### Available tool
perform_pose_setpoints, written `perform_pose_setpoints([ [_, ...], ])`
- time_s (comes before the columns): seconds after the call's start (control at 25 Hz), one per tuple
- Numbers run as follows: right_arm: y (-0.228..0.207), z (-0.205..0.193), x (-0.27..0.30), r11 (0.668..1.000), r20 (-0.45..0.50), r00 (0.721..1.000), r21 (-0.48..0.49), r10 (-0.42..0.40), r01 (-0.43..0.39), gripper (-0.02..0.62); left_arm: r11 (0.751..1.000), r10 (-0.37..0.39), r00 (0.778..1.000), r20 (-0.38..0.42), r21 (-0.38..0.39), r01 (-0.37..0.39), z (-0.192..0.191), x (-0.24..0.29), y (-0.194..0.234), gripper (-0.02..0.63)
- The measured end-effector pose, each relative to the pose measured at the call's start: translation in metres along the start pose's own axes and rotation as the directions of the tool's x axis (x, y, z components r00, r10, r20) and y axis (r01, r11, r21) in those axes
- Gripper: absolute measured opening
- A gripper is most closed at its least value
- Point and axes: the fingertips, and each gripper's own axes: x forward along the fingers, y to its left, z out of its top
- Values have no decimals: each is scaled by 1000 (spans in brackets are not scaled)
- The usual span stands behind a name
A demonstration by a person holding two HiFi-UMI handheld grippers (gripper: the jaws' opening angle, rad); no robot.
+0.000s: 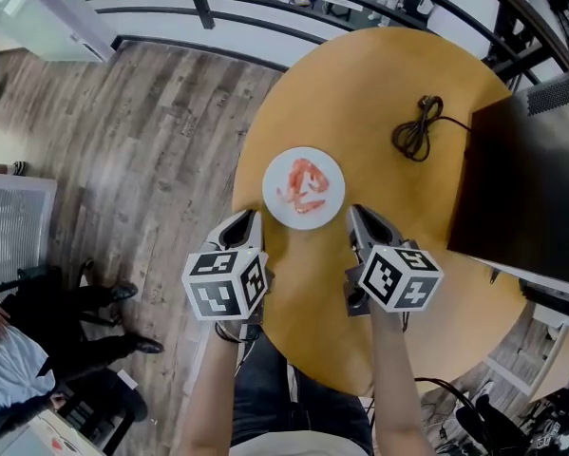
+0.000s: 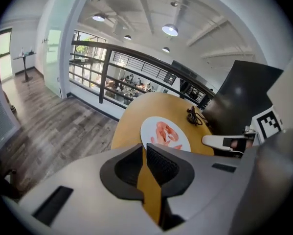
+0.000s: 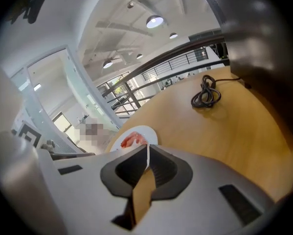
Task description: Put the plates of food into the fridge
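A white plate (image 1: 303, 188) with pink-red food lies near the middle of the round wooden table (image 1: 379, 84). My left gripper (image 1: 250, 218) hovers just off the plate's near-left rim, and my right gripper (image 1: 356, 214) off its near-right rim; neither touches it. In the left gripper view the jaws of the left gripper (image 2: 143, 148) stand together with nothing between them, the plate (image 2: 166, 133) just ahead. In the right gripper view the right gripper (image 3: 147, 148) is shut too and holds nothing, with the plate (image 3: 134, 138) ahead to its left.
A black box-shaped appliance (image 1: 521, 188) stands on the table's right side. A coiled black cable (image 1: 415, 133) lies beyond the plate. A dark railing (image 1: 208, 12) curves behind the table. A seated person (image 1: 18, 350) is at the lower left on the wooden floor.
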Motion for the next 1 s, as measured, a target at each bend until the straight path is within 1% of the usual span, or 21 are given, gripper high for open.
perform_pose_setpoints([
  [0.08, -4, -2, 5, 997, -30, 999, 76, 32, -30, 21, 999, -23, 999, -27, -24, 23, -2, 5, -1, 9],
  [0.16, -5, -4, 10, 985, -51, 996, 155, 78, -70, 21, 998, -49, 998, -45, -48, 47, -3, 9, -3, 11],
  [0.2, -5, -4, 12, 978, -57, 993, 189, 99, -87, 22, 996, -66, 996, -52, -68, 63, -4, 11, -4, 22],
  [0.28, -5, -2, 15, 966, -57, 990, 235, 126, -110, 23, 989, -101, 993, -63, -118, 93, -4, 15, -6, 68],
  [0.36, -4, 0, 17, 958, -55, 989, 259, 138, -119, 23, 980, -128, 989, -69, -160, 115, -4, 17, -7, 84],
  [0.44, -4, 0, 19, 953, -64, 987, 274, 149, -126, 23, 974, -147, 986, -75, -187, 131, -5, 19, -8, 96],
  [0.52, -5, -1, 21, 948, -71, 985, 290, 160, -133, 25, 969, -161, 983, -87, -201, 141, -6, 23, -9, 108],
  [0.6, -4, -1, 23, 935, -72, 981, 322, 179, -147, 28, 969, -166, 981, -102, -204, 142, -8, 25, -9, 117],
  [0.64, -4, -2, 24, 928, -75, 979, 339, 190, -154, 37, 968, -166, 980, -108, -206, 141, -9, 26, -8, 121],
  [0.68, -3, -3, 25, 922, -80, 977, 352, 198, -158, 66, 967, -168, 980, -111, -211, 142, -9, 26, -7, 123],
  [0.72, -3, -4, 26, 919, -86, 976, 362, 201, -158, 81, 964, -172, 979, -112, -222, 144, -10, 26, -7, 123],
  [0.88, -4, -9, 28, 907, -111, 971, 393, 210, -152, 83, 943, -204, 973, -109, -289, 166, -11, 29, -7, 124],
  [1.0, -5, -12, 30, 898, -126, 967, 413, 223, -153, 89, 928, -228, 968, -106, -323, 184, -9, 31, -8, 124],
])
